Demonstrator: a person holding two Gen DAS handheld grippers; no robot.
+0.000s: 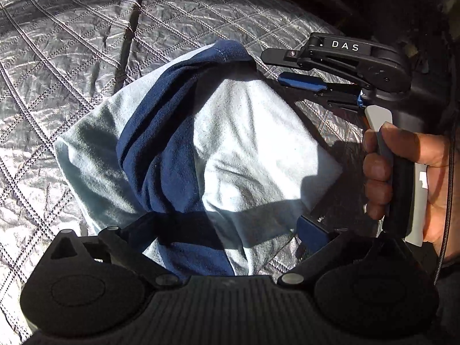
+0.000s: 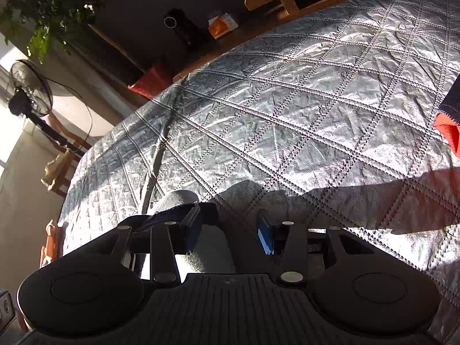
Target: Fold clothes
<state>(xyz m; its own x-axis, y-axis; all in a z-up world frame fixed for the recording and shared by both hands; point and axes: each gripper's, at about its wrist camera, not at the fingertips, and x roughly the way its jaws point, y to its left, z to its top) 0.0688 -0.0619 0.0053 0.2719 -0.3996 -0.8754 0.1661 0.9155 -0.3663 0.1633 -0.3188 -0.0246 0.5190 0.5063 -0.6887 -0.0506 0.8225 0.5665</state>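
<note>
A folded garment [image 1: 244,143], light blue with a navy band [image 1: 161,149], lies on the quilted silver-grey cover [image 1: 72,57]. My left gripper [image 1: 224,230] stands open just above its near end, the fingers spread wider than the fold, pressing nothing. My right gripper [image 1: 277,67], held by a hand [image 1: 379,172], sits at the garment's far right corner beside the navy edge, jaws apart. In the right wrist view the right gripper [image 2: 228,231] is open, with a bit of the garment [image 2: 212,250] low between its fingers and navy cloth by the left finger.
The quilted cover [image 2: 287,115] stretches far ahead of the right gripper. A red and dark cloth [image 2: 448,126] lies at its right edge. Beyond the cover stand wooden furniture [image 2: 287,3], an orange box [image 2: 222,24], a red object [image 2: 149,83], a fan [image 2: 28,92] and a plant [image 2: 43,5].
</note>
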